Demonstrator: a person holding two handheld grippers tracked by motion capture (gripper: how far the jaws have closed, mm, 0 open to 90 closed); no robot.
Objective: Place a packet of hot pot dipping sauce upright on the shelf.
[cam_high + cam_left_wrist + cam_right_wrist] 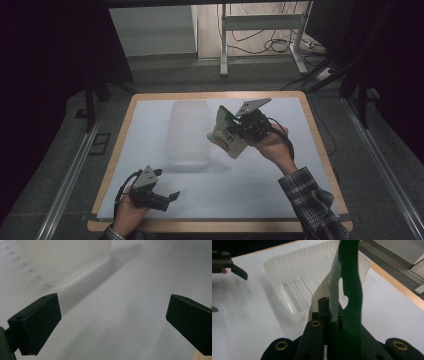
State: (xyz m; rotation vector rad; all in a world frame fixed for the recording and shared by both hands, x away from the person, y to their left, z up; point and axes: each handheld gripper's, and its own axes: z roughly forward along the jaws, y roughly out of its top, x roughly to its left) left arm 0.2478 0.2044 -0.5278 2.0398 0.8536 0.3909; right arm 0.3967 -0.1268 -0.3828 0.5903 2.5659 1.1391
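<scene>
Altogether one clear plastic tray lay on the white sheet. Near its front-left corner, the left gripper hovered with jaws spread, empty. Just right of the tray, the right gripper pinched one green-and-white packet, raised above the sheet.

packet right of tray

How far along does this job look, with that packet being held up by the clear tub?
Done: the right gripper has the packet pinched and lifted off the table.
In hand: it hangs just right of the clear tub, which looks empty in the right gripper view.
Left: probably setting the packet inside, though that is a guess. The left gripper waits open near the table's front edge.
</scene>
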